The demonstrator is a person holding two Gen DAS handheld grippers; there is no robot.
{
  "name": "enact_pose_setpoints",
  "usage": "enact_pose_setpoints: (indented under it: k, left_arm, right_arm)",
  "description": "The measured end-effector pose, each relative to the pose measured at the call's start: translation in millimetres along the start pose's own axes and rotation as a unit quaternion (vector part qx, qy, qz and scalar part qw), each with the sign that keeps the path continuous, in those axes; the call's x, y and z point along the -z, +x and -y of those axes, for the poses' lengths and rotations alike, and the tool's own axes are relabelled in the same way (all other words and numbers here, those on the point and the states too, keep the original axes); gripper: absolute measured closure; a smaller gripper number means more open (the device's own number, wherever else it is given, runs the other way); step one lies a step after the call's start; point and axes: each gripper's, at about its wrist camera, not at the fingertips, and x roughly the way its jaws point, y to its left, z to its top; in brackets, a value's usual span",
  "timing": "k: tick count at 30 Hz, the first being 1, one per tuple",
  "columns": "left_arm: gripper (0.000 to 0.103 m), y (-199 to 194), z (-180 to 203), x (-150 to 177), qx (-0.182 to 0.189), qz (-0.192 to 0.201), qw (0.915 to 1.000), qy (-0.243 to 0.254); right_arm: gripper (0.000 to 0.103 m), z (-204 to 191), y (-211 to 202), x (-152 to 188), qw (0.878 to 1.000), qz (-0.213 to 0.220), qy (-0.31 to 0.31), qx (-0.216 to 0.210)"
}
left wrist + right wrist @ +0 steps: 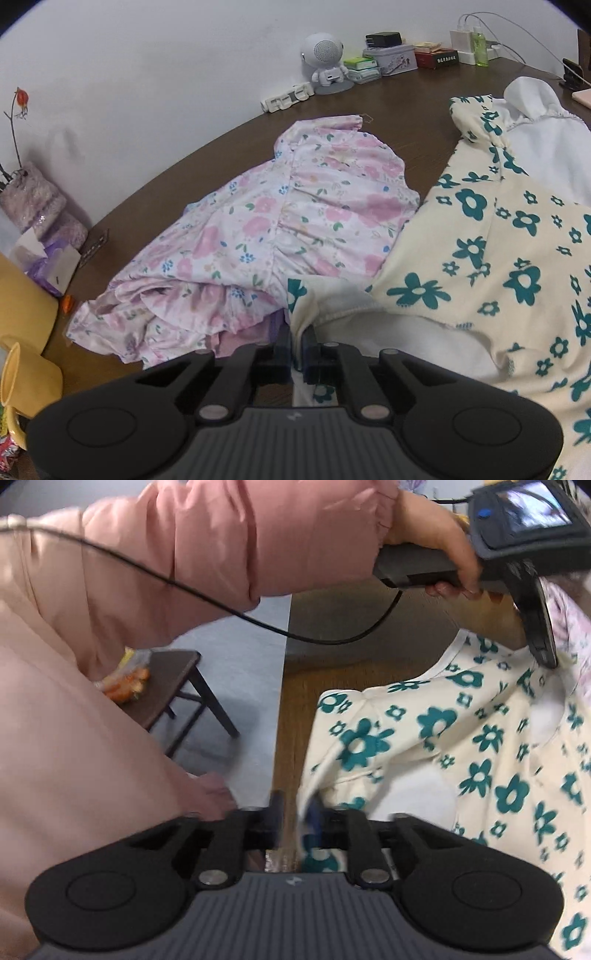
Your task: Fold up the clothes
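A cream garment with green flowers (480, 258) lies spread on the brown table (406, 110). My left gripper (297, 343) is shut on a bunched edge of it, the cloth pinched between the pads. In the right wrist view the same garment (443, 738) fills the right side. My right gripper (297, 812) stands open at its near corner by the table edge, and the hem rests against the right finger only. A pink floral garment (295, 221) lies crumpled to the left of the cream one, and a white garment (546, 147) shows beneath it at the far right.
Along the wall stand a white robot-shaped speaker (325, 59), tins and boxes (391, 55) and chargers. A furry vase (33, 199) and a yellow mug (22, 373) sit at the left. A pink sleeve (184, 535) and a cable cross above a low stool (173, 686).
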Motion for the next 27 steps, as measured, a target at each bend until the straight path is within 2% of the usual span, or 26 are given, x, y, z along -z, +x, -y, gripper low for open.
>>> enact_pose_setpoints:
  k: [2,4,6,7,10,13,15,19,21,24,26,27]
  left_arm:
    - [0.089,-15,-5,6,0.013,0.016,0.9995,-0.022]
    - [0.083,-44,-10,16,0.033,0.050,0.9970,-0.047]
    - [0.055,-78,-11,31,0.042,0.083,0.9935,-0.066]
    - [0.052,-93,-7,39,0.039,0.092,0.9927,-0.068]
    - [0.053,-124,18,64,0.037,0.090,0.9939,-0.052]
    - [0.056,-139,57,88,0.055,0.079,0.9950,-0.029]
    - [0.067,-142,80,100,0.063,0.072,0.9952,-0.023]
    - [0.075,-130,105,115,0.059,0.044,0.9969,-0.028]
    - [0.075,-125,107,117,0.059,0.042,0.9968,-0.034]
    - [0.074,-119,106,111,0.059,0.038,0.9969,-0.034]
    - [0.073,-115,106,107,0.058,0.036,0.9972,-0.030]
    - [0.073,-114,106,105,0.056,0.035,0.9975,-0.027]
  right_arm:
    - [0.053,0,-21,8,0.999,0.034,0.028,0.010]
    - [0.053,-3,-51,21,0.994,0.076,0.063,0.042]
    - [0.053,0,-77,40,0.984,0.100,0.105,0.104]
    - [0.053,9,-86,51,0.975,0.101,0.131,0.146]
    - [0.055,51,-99,91,0.934,0.079,0.230,0.261]
    - [0.057,103,-113,113,0.898,0.084,0.307,0.303]
    - [0.057,125,-114,113,0.879,0.092,0.328,0.334]
    - [0.057,169,-130,129,0.839,0.099,0.372,0.385]
    - [0.057,172,-139,146,0.827,0.098,0.382,0.401]
    - [0.056,163,-154,178,0.815,0.097,0.395,0.412]
    - [0.053,156,-157,199,0.814,0.096,0.404,0.405]
    - [0.053,152,-157,209,0.818,0.095,0.407,0.396]
